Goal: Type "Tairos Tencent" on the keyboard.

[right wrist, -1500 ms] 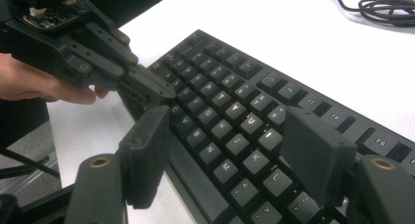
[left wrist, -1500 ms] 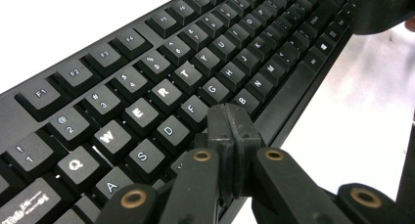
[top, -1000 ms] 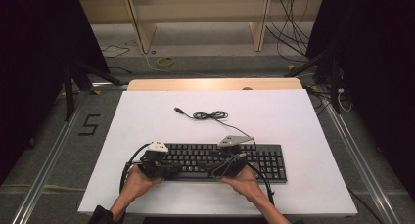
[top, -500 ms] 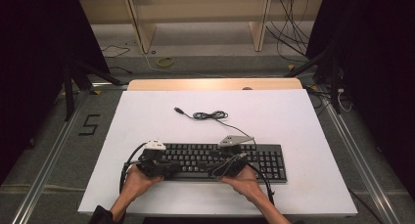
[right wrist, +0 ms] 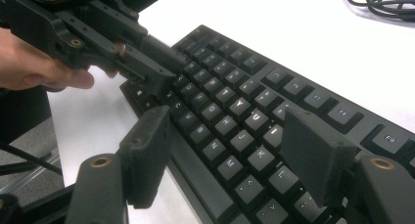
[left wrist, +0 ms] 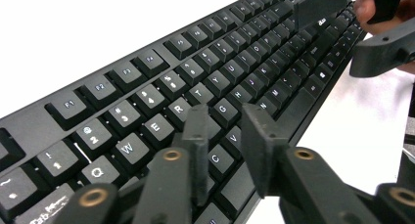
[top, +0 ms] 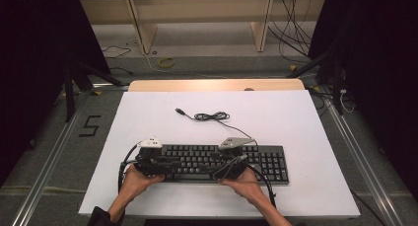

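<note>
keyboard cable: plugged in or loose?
Loose: the cable lies coiled on the table behind the keyboard, plug end free.

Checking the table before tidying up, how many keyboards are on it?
1: a black keyboard lies along the near edge of the white table, under both grippers; its coiled USB cable lies behind it.
</note>
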`<state>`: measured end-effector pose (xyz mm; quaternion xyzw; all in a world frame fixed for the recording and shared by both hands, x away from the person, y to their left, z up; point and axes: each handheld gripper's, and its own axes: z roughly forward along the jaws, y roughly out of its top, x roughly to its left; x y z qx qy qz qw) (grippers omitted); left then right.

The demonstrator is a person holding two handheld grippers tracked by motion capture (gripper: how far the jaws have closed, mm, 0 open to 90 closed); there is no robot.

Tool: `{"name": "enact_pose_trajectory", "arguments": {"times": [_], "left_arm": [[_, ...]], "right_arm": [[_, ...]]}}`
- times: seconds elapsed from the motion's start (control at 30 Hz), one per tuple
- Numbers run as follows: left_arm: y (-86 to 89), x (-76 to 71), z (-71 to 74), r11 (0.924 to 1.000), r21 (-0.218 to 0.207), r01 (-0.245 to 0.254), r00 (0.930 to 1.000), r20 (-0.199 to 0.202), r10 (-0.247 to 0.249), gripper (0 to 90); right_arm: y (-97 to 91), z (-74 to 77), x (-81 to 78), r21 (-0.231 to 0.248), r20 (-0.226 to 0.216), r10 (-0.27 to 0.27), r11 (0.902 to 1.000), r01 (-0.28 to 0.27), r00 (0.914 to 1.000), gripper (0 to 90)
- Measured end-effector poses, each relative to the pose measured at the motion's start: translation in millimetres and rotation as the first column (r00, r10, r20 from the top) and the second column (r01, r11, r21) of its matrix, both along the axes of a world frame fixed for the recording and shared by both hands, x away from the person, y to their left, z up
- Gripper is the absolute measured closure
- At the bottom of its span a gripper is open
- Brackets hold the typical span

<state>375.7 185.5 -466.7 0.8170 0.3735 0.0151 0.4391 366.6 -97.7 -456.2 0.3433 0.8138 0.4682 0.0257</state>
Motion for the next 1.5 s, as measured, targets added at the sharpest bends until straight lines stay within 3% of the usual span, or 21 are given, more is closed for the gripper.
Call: {"name": "enact_pose_trajectory", "arguments": {"times": [0.3,0.77,1.2,1.5], "left_arm": [[4.5,3.3,4.4,0.9989,-0.007,-0.046,0.9989,-0.006,0.046,51.9],[11.3,9.9,7.6,0.9967,-0.007,-0.081,0.9967,-0.004,0.081,38.1],[15.9,15.7,8.8,0.9941,0.000,-0.108,0.9941,0.000,0.108,29.4],[16.3,21.2,9.2,0.9927,0.005,-0.121,0.9926,-0.011,0.121,32.7]], "right_arm": [[0.1,-0.5,-0.1,0.000,0.002,0.001,1.0000,-0.001,1.0000,36.1],[0.4,-0.4,-0.3,-0.003,0.008,0.008,1.0000,-0.008,0.9999,35.2],[1.4,-0.9,-0.6,0.001,0.006,0.015,0.9999,-0.015,0.9999,34.5],[2.8,-1.5,-1.5,0.000,0.004,0.023,0.9997,-0.023,0.9997,34.5]]}}
